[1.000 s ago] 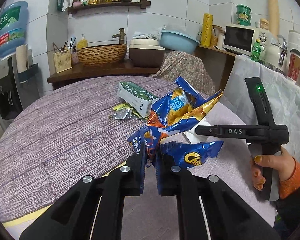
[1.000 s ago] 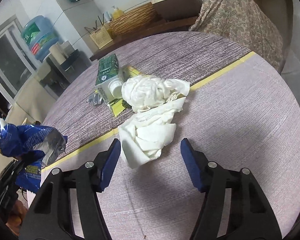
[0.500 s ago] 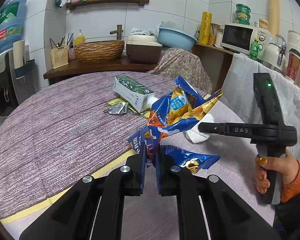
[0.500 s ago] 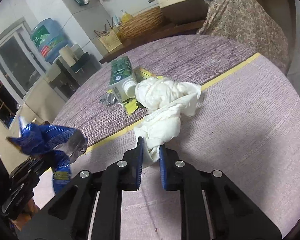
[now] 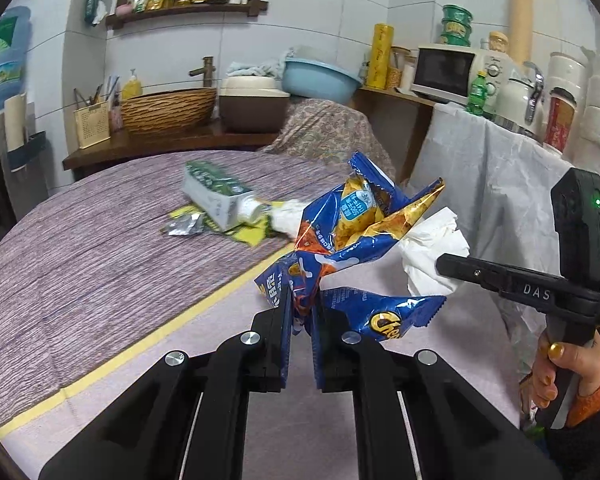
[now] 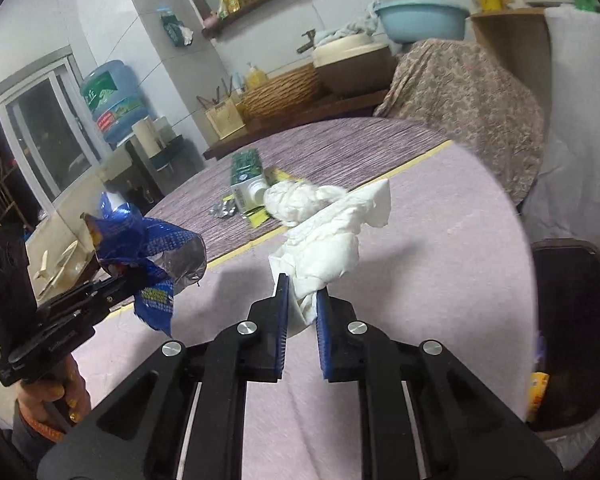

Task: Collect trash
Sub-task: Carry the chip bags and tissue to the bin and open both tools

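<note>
Left gripper clamped on blue snack bags; right gripper clamped on white tissue wad, both lifted above round table.

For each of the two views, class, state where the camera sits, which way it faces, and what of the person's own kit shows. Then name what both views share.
Left wrist: sits behind the left gripper, facing across the round purple table; it grips the crumpled blue snack bag.
Right wrist: sits behind the right gripper, facing leftward across the table; it pinches the white tissue wad.
Shared: green-and-white carton, both grippers.
</note>
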`<control>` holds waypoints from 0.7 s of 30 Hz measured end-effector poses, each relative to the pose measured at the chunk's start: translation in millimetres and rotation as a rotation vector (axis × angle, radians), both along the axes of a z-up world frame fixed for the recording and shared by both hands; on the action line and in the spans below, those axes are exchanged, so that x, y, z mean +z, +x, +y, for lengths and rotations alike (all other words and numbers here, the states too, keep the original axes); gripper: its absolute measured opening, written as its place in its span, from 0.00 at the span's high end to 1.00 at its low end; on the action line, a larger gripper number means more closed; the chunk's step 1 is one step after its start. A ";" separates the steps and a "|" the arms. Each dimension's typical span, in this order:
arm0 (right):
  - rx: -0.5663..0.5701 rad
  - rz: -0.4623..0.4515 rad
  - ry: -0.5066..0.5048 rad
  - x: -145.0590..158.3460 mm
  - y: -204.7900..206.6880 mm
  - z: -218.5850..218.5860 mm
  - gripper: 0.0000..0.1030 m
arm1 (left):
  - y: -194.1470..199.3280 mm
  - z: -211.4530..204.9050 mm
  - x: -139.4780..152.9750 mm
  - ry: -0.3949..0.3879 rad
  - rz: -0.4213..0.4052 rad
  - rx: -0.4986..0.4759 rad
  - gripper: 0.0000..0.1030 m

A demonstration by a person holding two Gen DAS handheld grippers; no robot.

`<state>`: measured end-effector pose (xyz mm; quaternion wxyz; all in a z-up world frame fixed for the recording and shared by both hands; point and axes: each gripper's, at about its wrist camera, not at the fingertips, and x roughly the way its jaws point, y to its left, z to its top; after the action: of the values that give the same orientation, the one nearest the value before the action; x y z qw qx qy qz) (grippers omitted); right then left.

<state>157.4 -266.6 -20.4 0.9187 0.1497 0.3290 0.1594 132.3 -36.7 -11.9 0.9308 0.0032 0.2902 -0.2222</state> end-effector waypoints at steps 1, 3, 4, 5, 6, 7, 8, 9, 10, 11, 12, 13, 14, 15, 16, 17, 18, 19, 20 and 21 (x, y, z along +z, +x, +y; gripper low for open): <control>-0.022 -0.014 -0.012 1.9 -8.3 -7.2 0.87 | -1.0 -6.8 1.1 -0.003 -0.001 -0.014 0.91; -0.066 -0.032 -0.024 4.4 -23.4 -23.6 0.87 | -3.6 -21.6 2.9 -0.009 -0.005 -0.049 0.91; -0.088 -0.037 -0.024 4.8 -30.1 -32.1 0.87 | -4.9 -31.6 4.0 -0.013 -0.006 -0.072 0.91; -0.110 -0.041 -0.022 5.3 -36.1 -41.0 0.87 | -5.6 -39.2 5.1 -0.016 -0.007 -0.089 0.91; -0.130 -0.045 -0.023 5.7 -40.9 -49.3 0.87 | -6.0 -48.0 6.0 -0.021 -0.007 -0.108 0.91; -0.160 -0.051 -0.032 5.9 -47.6 -59.9 0.87 | -6.8 -59.1 6.7 -0.027 -0.007 -0.133 0.91; -0.189 -0.054 -0.044 5.7 -53.2 -69.6 0.87 | -7.3 -68.9 7.6 -0.033 -0.007 -0.154 0.91; -0.220 -0.056 -0.054 5.4 -59.7 -81.0 0.87 | -7.6 -79.4 8.2 -0.040 -0.006 -0.175 0.91; -0.242 -0.056 -0.057 4.6 -65.0 -91.6 0.87 | -7.6 -88.0 8.5 -0.045 -0.006 -0.190 0.91; -0.267 -0.055 -0.058 3.5 -70.1 -102.3 0.87 | -8.0 -97.6 8.8 -0.048 -0.004 -0.208 0.91; -0.287 -0.052 -0.061 2.3 -73.5 -110.4 0.87 | -8.4 -108.2 8.7 -0.050 -0.002 -0.229 0.91; -0.316 -0.048 -0.069 0.7 -78.1 -121.2 0.87 | -9.0 -120.6 8.8 -0.054 0.002 -0.252 0.91; -0.347 -0.044 -0.080 -2.1 -82.3 -132.5 0.87 | -10.5 -130.4 8.5 -0.058 0.005 -0.269 0.91; -0.373 -0.038 -0.092 -4.8 -85.8 -142.6 0.87 | -11.3 -139.8 8.4 -0.060 0.008 -0.284 0.91; -0.393 -0.030 -0.102 -7.7 -87.4 -150.7 0.87 | -11.4 -152.6 8.0 -0.062 0.012 -0.305 0.91; -0.413 -0.019 -0.115 -12.6 -89.3 -161.0 0.87 | -12.8 -159.7 7.4 -0.062 0.014 -0.316 0.91; -0.425 -0.010 -0.126 -17.1 -90.2 -167.1 0.87 | -13.1 -168.6 6.9 -0.060 0.016 -0.327 0.91; -0.441 0.005 -0.142 -24.2 -89.8 -175.4 0.87 | -12.4 -181.2 5.8 -0.057 0.026 -0.348 0.91; -0.455 0.028 -0.155 -33.3 -87.3 -183.6 0.87 | -12.3 -188.6 5.1 -0.056 0.036 -0.361 0.91; -0.463 0.051 -0.159 -41.8 -84.0 -189.7 0.87 | -11.9 -197.8 4.1 -0.054 0.045 -0.371 0.91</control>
<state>73.4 -456.2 -62.2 0.9310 0.1520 0.3207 -0.0855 120.4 -234.5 -7.8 0.8668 0.0268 0.2995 -0.3979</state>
